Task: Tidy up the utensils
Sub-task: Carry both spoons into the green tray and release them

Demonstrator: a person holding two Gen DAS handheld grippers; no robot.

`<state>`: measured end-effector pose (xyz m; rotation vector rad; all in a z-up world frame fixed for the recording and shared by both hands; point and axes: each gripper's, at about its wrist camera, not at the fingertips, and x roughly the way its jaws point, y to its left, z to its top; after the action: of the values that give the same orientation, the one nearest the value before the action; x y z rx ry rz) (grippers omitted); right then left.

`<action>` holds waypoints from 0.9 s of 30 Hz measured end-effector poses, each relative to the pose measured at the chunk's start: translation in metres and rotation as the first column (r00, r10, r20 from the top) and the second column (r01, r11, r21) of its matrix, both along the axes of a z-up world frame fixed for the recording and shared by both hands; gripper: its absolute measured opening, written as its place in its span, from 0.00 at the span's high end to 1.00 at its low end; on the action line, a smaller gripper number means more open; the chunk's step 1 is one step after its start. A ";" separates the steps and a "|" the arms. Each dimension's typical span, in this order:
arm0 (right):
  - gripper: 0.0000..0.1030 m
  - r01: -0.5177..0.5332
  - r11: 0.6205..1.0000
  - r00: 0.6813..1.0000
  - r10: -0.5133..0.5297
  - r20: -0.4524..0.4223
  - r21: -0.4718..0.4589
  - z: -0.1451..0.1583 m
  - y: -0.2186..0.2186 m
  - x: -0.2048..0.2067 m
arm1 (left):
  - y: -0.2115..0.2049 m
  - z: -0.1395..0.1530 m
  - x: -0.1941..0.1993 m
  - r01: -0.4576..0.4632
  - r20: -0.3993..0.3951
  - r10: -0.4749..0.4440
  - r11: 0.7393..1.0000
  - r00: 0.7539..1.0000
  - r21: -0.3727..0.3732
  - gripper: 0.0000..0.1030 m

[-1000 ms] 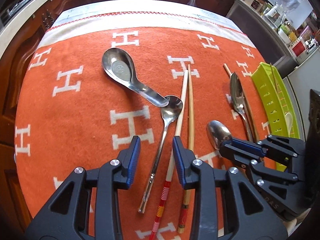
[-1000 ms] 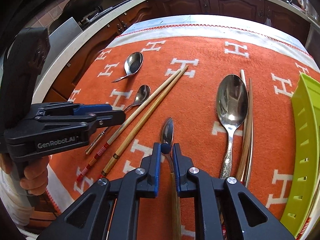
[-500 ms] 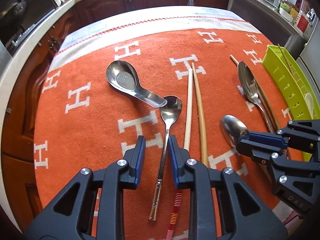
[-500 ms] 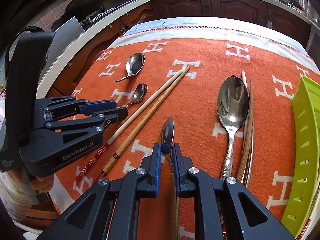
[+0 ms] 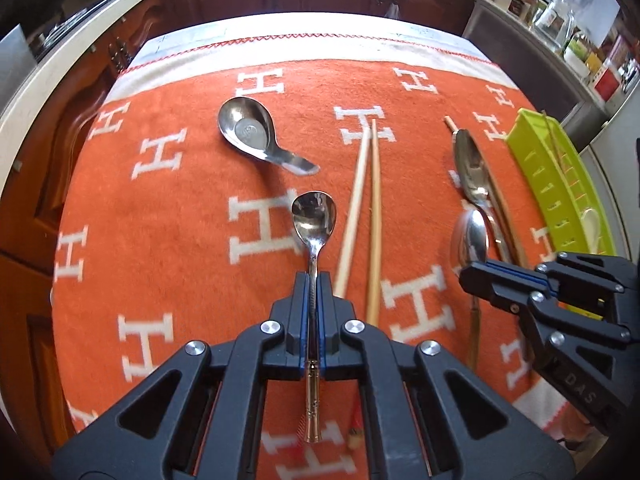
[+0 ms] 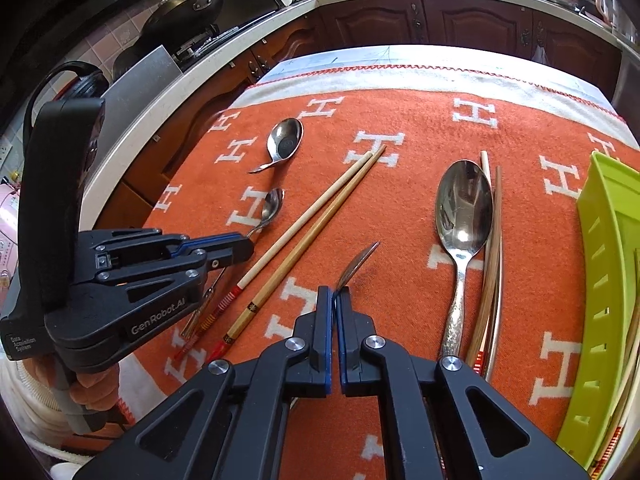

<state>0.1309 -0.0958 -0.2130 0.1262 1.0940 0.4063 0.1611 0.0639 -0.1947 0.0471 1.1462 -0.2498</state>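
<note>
Your left gripper is clamped on the handle of a slim spoon, bowl pointing far, just left of the chopsticks. Your right gripper is clamped on a second spoon, near the green tray at the right.

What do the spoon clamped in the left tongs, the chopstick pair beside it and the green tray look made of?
Spoon: polished metal, likely stainless steel; the bowl shows mirror reflections.
Chopstick pair: pale matte wood or bamboo, with painted bands near the ends.
Green tray: moulded plastic, judging by the uniform lime colour and slotted wall.
</note>
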 end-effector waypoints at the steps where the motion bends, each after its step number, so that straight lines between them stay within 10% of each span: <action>1: 0.98 0.002 1.000 1.000 -0.002 0.003 0.004 0.003 -0.001 -0.003 | 0.001 0.004 -0.005 -0.006 -0.004 0.006 1.000 1.000 -0.015 0.99; 14: 0.98 0.045 0.997 0.996 -0.050 0.078 0.057 0.054 -0.034 -0.056 | -0.031 0.064 -0.059 0.029 0.023 -0.027 0.994 0.999 -0.102 0.99; 27: 0.98 0.192 0.981 0.967 -0.189 0.170 -0.001 0.105 -0.159 -0.114 | -0.162 0.094 -0.061 0.146 0.007 -0.146 0.978 0.989 -0.149 0.99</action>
<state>0.0170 -0.2543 -0.1079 0.1765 0.9088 0.2296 0.1000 -0.0978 -0.1012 -0.0012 1.1263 -0.4656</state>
